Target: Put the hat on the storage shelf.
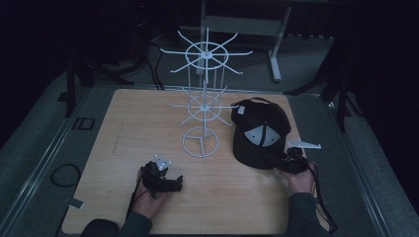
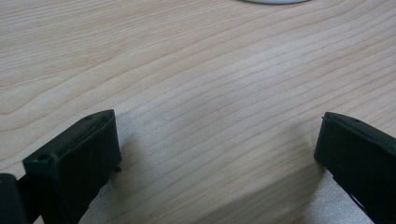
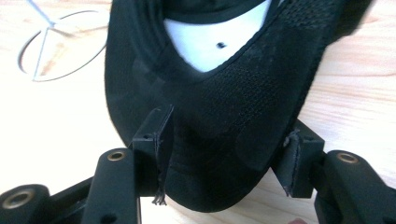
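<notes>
A black cap (image 1: 261,131) with a white front panel lies on the wooden table (image 1: 123,128), right of a white wire display rack (image 1: 203,54). My right gripper (image 1: 284,163) is at the cap's near edge. In the right gripper view the brim (image 3: 233,102) sits between the jaws of this gripper (image 3: 224,135), and both pads touch its curved sides. My left gripper (image 1: 175,183) rests low on the table at the front left, pointing right. Its jaws (image 2: 217,140) stand wide apart over bare wood with nothing between them.
The rack's round base (image 1: 200,143) stands mid-table just left of the cap; its ring shows in the right gripper view (image 3: 51,46) and at the top of the left gripper view (image 2: 273,1). Wire arms spread out at two levels above it. Dark floor, cables and stands surround the table.
</notes>
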`<state>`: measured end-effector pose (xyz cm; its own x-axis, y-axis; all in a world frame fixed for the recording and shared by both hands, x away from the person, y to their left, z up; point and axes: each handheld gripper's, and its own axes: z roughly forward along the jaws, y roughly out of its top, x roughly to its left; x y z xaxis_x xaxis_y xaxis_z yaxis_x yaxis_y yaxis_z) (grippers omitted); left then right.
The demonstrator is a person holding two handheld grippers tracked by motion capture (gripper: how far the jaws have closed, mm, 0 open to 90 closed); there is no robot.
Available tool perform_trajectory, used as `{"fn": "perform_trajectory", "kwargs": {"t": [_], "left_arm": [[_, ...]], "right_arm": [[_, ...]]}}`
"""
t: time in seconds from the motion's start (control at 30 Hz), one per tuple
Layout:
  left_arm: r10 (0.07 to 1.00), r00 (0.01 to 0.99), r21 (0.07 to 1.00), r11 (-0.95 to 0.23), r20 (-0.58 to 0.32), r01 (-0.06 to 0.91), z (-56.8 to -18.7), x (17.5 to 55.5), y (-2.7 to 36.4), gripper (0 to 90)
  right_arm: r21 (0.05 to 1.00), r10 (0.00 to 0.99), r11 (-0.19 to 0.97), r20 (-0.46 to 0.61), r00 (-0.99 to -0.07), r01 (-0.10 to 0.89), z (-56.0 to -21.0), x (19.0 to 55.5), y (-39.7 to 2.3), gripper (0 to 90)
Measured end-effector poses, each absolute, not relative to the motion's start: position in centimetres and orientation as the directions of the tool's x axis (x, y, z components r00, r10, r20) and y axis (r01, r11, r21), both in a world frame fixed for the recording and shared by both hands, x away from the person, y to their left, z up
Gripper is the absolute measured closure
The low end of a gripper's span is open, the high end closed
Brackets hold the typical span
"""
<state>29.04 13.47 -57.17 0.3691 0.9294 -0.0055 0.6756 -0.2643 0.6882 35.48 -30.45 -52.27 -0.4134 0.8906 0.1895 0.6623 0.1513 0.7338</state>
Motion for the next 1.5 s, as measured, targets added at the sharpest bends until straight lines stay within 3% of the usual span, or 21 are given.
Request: {"fn": "perform_trajectory", "kwargs": {"t": [0.23, 0.37, 0.7, 1.13, 1.5], "left_arm": [[0.929, 0.369, 0.688, -0.264, -0.005, 0.676, -57.2, 29.0, 13.5, 0.2], [0.929, 0.369, 0.688, -0.265, -0.005, 0.676, -57.2, 29.0, 13.5, 0.1], [0.929, 0.369, 0.688, -0.265, -0.005, 0.676, -57.2, 29.0, 13.5, 0.1], [0.929, 0.369, 0.688, -0.264, -0.006, 0.676, -57.2, 29.0, 13.5, 0.2], [0.930, 0.369, 0.689, -0.264, -0.005, 0.675, -57.2, 29.0, 13.5, 0.2]], "right_arm": [[0.703, 0.867, 0.139, 0.254, -0.429, 0.697, -53.7, 35.9, -29.6, 47.4], [0.713, 0.829, 0.098, 0.328, -0.453, 0.695, -54.1, 35.7, -29.6, 62.2], [0.723, 0.753, -0.013, 0.462, -0.469, 0.690, -53.7, 35.1, -29.3, 79.5], [0.768, 0.796, -0.094, 0.440, -0.415, 0.633, -52.1, 33.9, -28.8, 85.2], [0.827, 0.849, -0.026, 0.315, -0.425, 0.562, -50.9, 33.0, -27.7, 86.4]]}}
